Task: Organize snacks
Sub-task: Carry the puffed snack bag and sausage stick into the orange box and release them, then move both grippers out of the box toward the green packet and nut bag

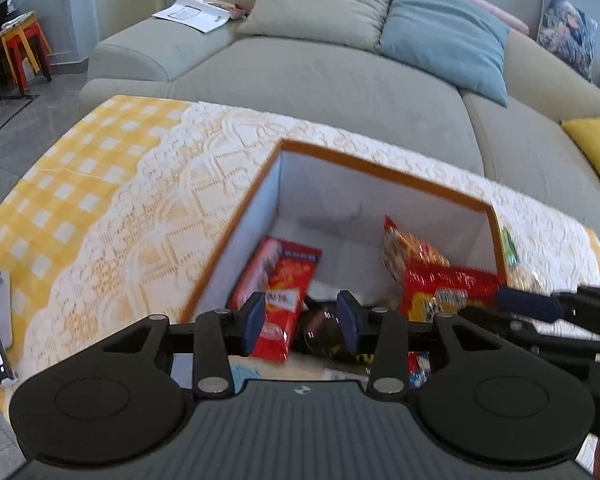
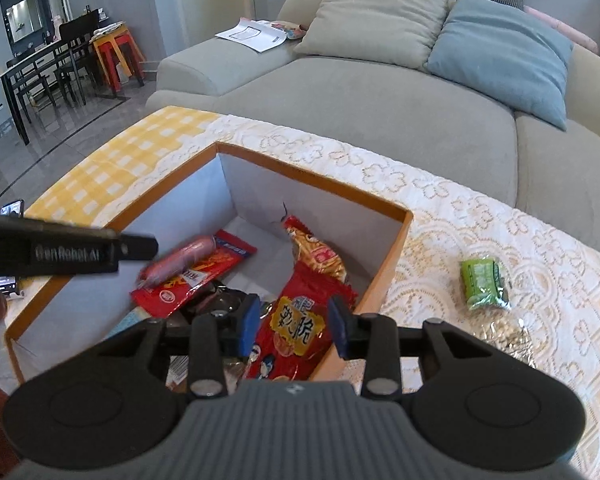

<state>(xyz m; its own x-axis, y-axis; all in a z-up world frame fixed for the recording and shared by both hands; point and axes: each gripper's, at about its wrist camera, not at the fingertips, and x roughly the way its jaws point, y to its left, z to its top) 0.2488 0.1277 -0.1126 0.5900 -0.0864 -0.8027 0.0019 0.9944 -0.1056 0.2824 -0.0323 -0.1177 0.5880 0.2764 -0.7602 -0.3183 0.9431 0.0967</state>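
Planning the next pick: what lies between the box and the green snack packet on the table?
In the right wrist view, only bare lace tablecloth lies between the box and the green snack packet. A clear crinkly wrapper sits nearer the camera, outside that stretch.

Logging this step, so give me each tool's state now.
Left tool: open, holding nothing, above the box.
Right tool: open, holding nothing, above the red snack bag.

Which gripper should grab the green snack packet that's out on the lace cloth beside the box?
Right. The green packet lies on the cloth just right of the box, near the open, empty right gripper. The left gripper sits farther left, over the box.
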